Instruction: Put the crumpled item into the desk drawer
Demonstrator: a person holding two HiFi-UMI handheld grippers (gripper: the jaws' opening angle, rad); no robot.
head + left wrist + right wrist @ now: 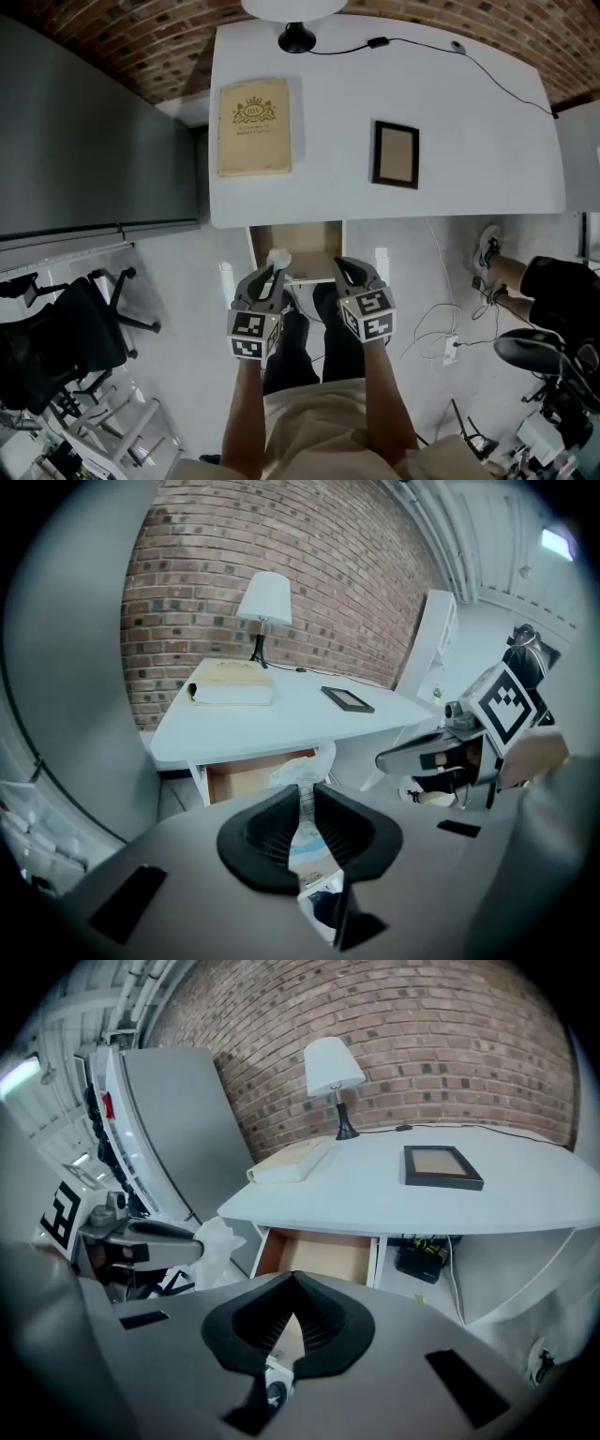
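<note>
The crumpled white item (pixel 278 257) sticks out of my left gripper (pixel 275 275), which is shut on it just in front of the open desk drawer (pixel 309 246). In the left gripper view the crumpled item (pixel 302 769) is pinched between the jaws of the left gripper (pixel 307 794), with the wooden drawer (pixel 248 775) beyond. My right gripper (pixel 345 272) hovers beside it at the drawer's right front, shut and empty. The right gripper view shows the right gripper (pixel 292 1283) with its tips together, facing the drawer (pixel 323 1255), and the crumpled item (pixel 216 1241) at the left.
On the white desk (pixel 469 141) lie a tan book (pixel 254 127), a dark picture frame (pixel 395 154) and a lamp base (pixel 297 37) with its cable. A grey cabinet (pixel 94 141) and an office chair (pixel 84 328) stand left. Another person's leg (pixel 502 267) and floor cables are right.
</note>
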